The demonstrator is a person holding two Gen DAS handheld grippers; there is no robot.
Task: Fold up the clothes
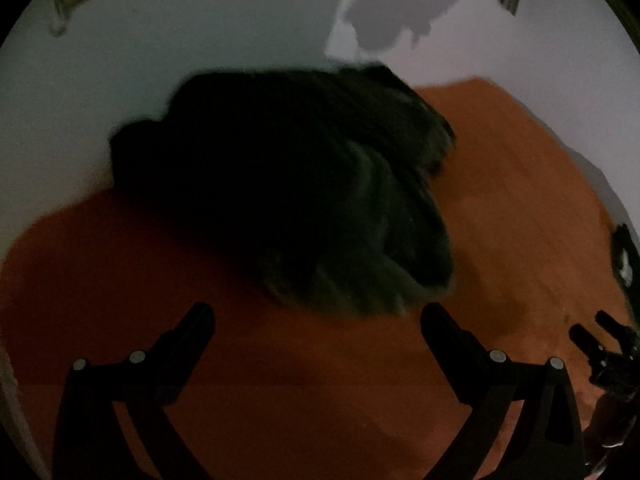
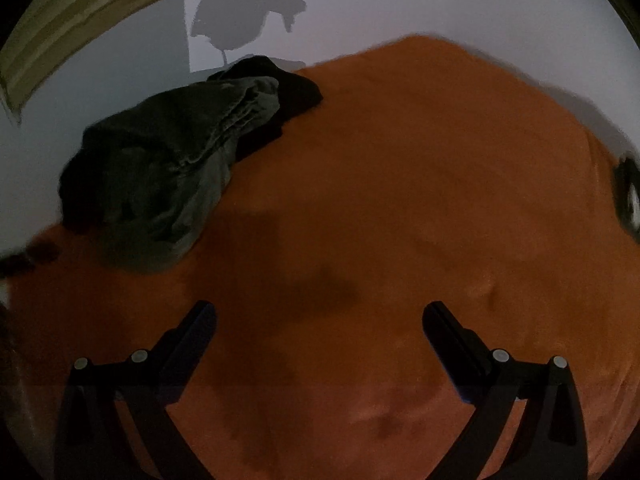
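Observation:
A crumpled heap of dark green and black clothes [image 1: 288, 192] lies on an orange-brown blanket [image 1: 500, 200]. My left gripper [image 1: 318, 314] is open just in front of the heap's near edge, with nothing between its fingers. In the right wrist view the same heap [image 2: 168, 168] sits at the left, a black garment [image 2: 288, 92] behind the green one. My right gripper [image 2: 320, 312] is open over bare blanket [image 2: 400, 200], well to the right of the heap. The right gripper [image 1: 600, 344] also shows at the right edge of the left wrist view.
Pale walls [image 2: 480, 0] rise behind the blanket, with shadows cast on them. A striped olive curtain [image 2: 100, 12] hangs at the upper left. A dark round object [image 2: 630, 200] sits at the blanket's right edge.

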